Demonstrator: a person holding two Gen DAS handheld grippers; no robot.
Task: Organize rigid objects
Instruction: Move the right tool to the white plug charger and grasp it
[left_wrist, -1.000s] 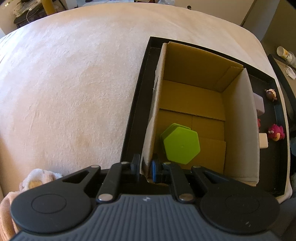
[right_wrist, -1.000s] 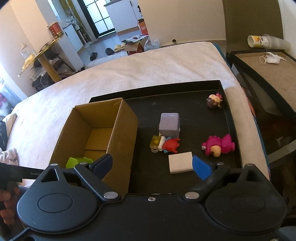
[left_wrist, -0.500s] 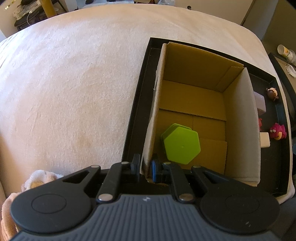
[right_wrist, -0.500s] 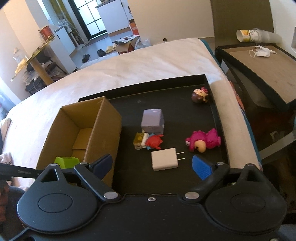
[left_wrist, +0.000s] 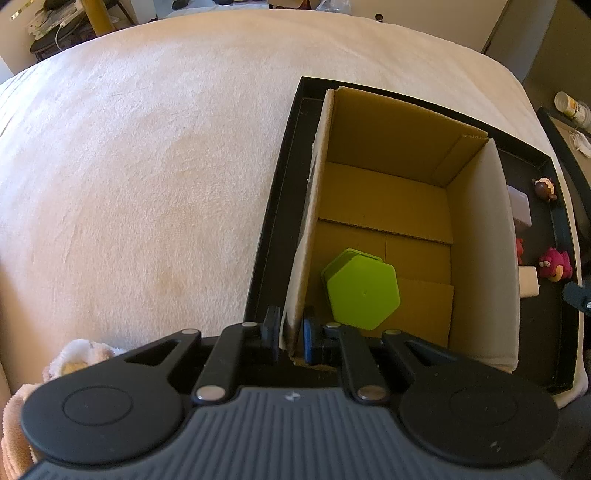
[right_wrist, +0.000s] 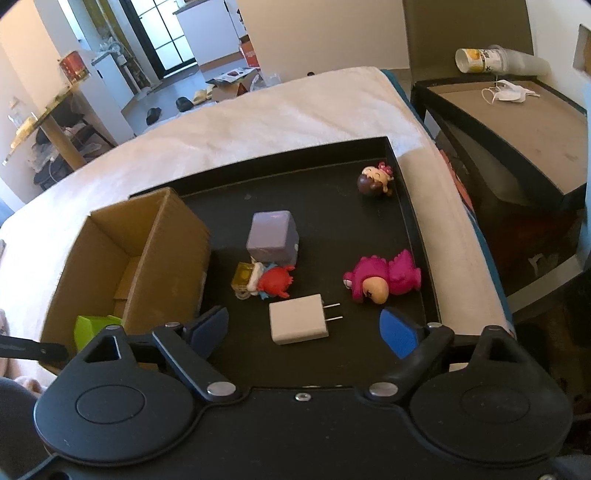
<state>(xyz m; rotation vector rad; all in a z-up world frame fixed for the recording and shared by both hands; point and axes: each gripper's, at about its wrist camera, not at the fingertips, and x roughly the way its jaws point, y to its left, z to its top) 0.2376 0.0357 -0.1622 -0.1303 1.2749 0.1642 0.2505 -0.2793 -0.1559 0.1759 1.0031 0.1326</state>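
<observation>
Open tray floor (right_wrist: 332, 206) between purple cube (right_wrist: 272, 238) and doll (right_wrist: 375, 180), cardboard box (right_wrist: 166, 251) walling left

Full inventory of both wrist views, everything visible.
Brown cardboard box: 1, open top, left part of tray.
Lime-green hexagonal plastic container: 1, inside box, near corner.
White wall charger with two prongs: 1, tray floor, between right gripper's fingers.
Lavender cube: 1, mid tray.
Red crab-like toy with yellow block: 1 cluster, in front of cube.
Magenta dinosaur figurine: 1, lying right of charger.
Brown-haired doll head: 1, far right corner.
Black shallow tray: 1, on bed.
Cream fuzzy blanket: 1, covers bed.
Dark side table: 1, right of bed, holds cups and mask.
Left gripper: black, shut on box wall.
Right gripper: black, blue pads, open.
</observation>
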